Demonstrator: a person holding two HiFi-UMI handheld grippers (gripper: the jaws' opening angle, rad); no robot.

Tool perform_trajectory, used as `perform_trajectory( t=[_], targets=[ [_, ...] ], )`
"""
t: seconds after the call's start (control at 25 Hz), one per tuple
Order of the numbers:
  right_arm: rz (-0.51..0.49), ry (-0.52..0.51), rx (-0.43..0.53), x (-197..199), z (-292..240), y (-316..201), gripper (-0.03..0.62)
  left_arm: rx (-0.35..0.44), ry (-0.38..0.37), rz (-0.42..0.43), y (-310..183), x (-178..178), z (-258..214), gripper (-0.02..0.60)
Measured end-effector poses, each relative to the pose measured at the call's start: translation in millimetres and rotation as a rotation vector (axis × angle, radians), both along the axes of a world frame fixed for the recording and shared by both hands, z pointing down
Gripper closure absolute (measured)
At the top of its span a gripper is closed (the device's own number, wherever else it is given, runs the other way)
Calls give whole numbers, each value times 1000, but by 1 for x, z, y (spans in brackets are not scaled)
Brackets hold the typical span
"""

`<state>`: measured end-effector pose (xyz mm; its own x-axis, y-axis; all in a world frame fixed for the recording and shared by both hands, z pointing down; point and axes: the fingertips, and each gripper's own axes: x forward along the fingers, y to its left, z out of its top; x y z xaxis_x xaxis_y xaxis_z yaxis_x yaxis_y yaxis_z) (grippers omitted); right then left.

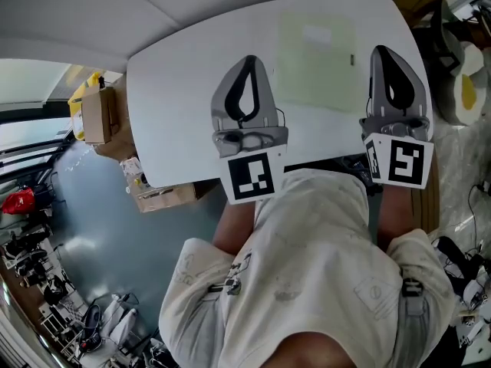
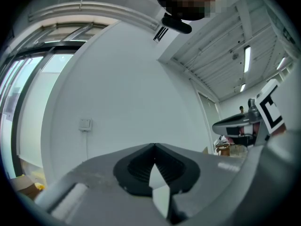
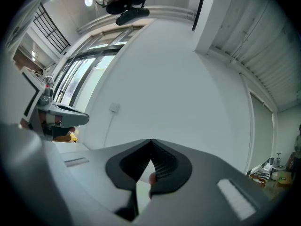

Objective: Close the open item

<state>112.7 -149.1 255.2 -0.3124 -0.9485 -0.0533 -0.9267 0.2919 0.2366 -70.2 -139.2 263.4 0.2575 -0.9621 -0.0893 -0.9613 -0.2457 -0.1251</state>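
Observation:
A flat, pale green translucent pouch (image 1: 316, 60) with a white label lies on the white table (image 1: 184, 106), at the far side between my two grippers. Whether it is open I cannot tell from here. My left gripper (image 1: 249, 58) hovers over the table to the pouch's left, its jaws shut tip to tip with nothing between them (image 2: 154, 145). My right gripper (image 1: 381, 50) is just right of the pouch's edge, also shut and empty (image 3: 151, 140). Both point level at a white wall. Neither touches the pouch.
Cardboard boxes (image 1: 96, 113) stand off the table's left edge and another box (image 1: 165, 196) sits on the floor below it. Clutter and a chair (image 1: 460, 90) crowd the right side. A wall switch (image 2: 84, 124) is on the wall ahead.

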Motion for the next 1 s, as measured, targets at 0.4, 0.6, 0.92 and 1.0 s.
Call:
perform_trajectory(
  t=[0.4,0.6,0.92,1.0],
  targets=[
    [18,0,-8,-1,5,-1,592,-13,-24,-2,0,-8,2,580],
    [16,10,-17,-2,7,-2,592,1,-16,-2,-4,-10,-1,578],
    [33,25,-23,4,6,-5,592,0,-12,26,-8,1,0,580],
    [42,28,-22,9,7,-5,592,-2,-10,31,-9,4,0,580]
  ],
)
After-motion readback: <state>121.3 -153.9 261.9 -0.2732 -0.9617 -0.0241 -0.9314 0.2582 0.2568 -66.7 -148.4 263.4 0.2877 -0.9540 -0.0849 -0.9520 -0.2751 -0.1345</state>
